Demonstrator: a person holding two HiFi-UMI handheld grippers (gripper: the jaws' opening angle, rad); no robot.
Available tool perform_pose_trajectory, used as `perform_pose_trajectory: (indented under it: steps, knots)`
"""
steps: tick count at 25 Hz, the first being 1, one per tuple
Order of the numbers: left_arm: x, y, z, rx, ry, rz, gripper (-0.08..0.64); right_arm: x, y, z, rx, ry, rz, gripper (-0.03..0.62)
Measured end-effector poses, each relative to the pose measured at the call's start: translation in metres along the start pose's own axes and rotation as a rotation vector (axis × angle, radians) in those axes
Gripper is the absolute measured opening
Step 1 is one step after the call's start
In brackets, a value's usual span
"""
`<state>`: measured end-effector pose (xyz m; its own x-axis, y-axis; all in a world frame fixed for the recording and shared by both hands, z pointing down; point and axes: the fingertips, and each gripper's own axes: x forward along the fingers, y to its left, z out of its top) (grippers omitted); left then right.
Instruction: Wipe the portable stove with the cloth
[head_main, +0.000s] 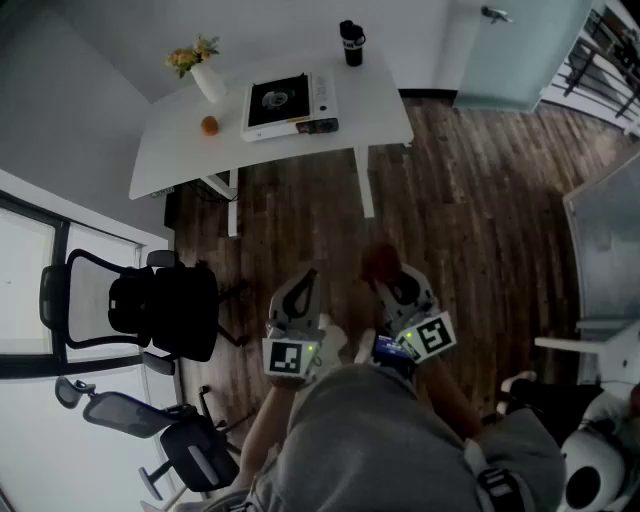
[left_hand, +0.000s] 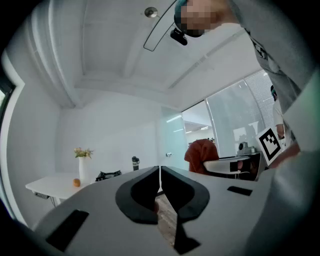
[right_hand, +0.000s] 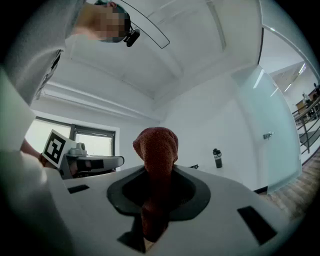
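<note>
Cloth, nubby rust terry, bunched in right claw

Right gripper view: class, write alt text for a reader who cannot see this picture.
The right gripper is shut on a rust-red cloth that bulges up past its jaws. Behind stand a white wall, a dark bottle, and the left gripper at left.

The portable stove is a flat white box with a black burner top, sitting level on the far white table. The cloth is rust-red terry, bunched up and pinched in the right gripper, well apart from the stove.
</note>
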<state>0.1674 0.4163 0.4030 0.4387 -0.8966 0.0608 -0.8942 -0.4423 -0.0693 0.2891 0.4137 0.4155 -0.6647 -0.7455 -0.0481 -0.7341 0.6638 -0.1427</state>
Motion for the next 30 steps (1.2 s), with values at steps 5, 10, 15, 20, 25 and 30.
perform_pose_trajectory:
  steps: [5, 10, 15, 20, 25, 30]
  knots:
    - [0.026, 0.031, -0.019, -0.006, 0.032, -0.015, 0.037, 0.033, -0.005, -0.015, 0.019, 0.048, 0.043, 0.094]
    - [0.066, 0.068, -0.034, -0.039, 0.018, -0.038, 0.037, 0.082, -0.023, -0.018, -0.019, 0.079, 0.023, 0.097]
    - [0.105, 0.119, -0.038, -0.052, 0.015, -0.074, 0.037, 0.140, -0.046, -0.011, -0.058, 0.125, -0.018, 0.098]
    - [0.132, 0.178, -0.046, -0.091, 0.026, -0.096, 0.037, 0.206, -0.073, -0.002, -0.107, 0.135, -0.078, 0.098]
    - [0.155, 0.226, -0.058, -0.102, 0.053, -0.122, 0.037, 0.260, -0.095, 0.001, -0.128, 0.140, -0.117, 0.098]
    - [0.183, 0.252, -0.066, -0.097, 0.083, -0.164, 0.037, 0.292, -0.118, 0.000, -0.135, 0.161, -0.129, 0.098]
